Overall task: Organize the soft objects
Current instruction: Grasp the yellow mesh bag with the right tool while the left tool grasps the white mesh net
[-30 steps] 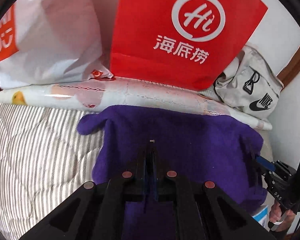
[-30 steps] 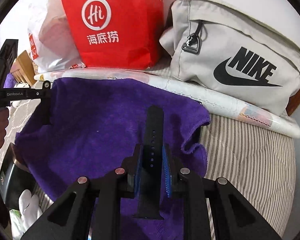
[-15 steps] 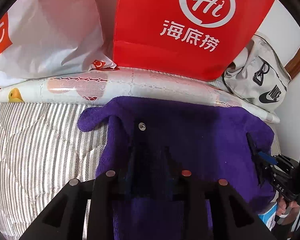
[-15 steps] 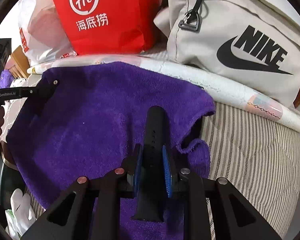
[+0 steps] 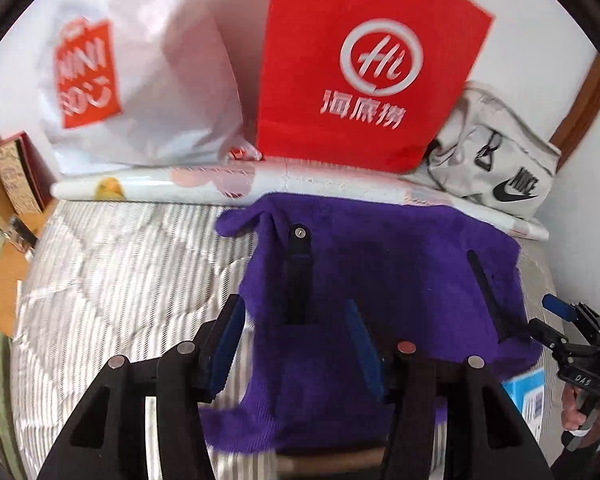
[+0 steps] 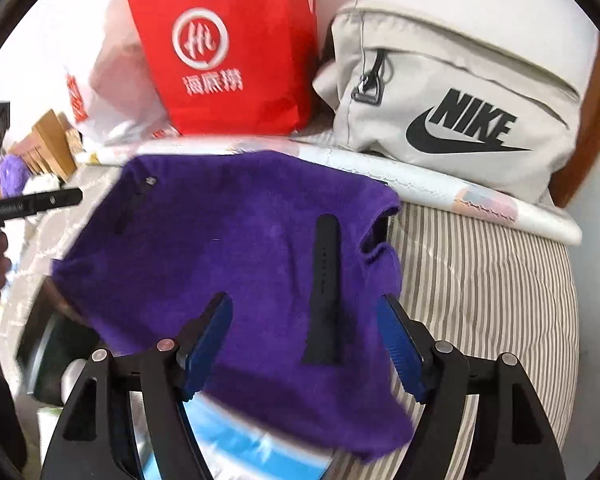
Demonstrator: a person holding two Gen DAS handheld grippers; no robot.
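A purple towel [image 5: 380,280] lies spread on a striped bed [image 6: 492,280], its far edge against a long white roll [image 5: 160,190] that runs across the bed. Two black straps rest on the towel, well apart. One strap [image 5: 299,276], with a metal stud at its far end, lies toward the towel's left side; the other strap [image 6: 325,288], with a row of small holes, lies toward the right side.

The left tool [image 5: 296,344] has its jaws apart, having just been opening, and the studded strap lies loose on the towel between them with neither blue pad pressing on it. The right tool [image 6: 306,344] also has its jaws wide apart, just opened, and the holed strap lies free between them, closer to the right pad but not touching it.

Beyond the roll stand a red paper bag [image 5: 364,64], a white plastic bag [image 5: 148,80] to its left and a grey pouch [image 6: 452,112] to its right. A blue and white box [image 6: 236,440] peeks out under the towel's near edge.
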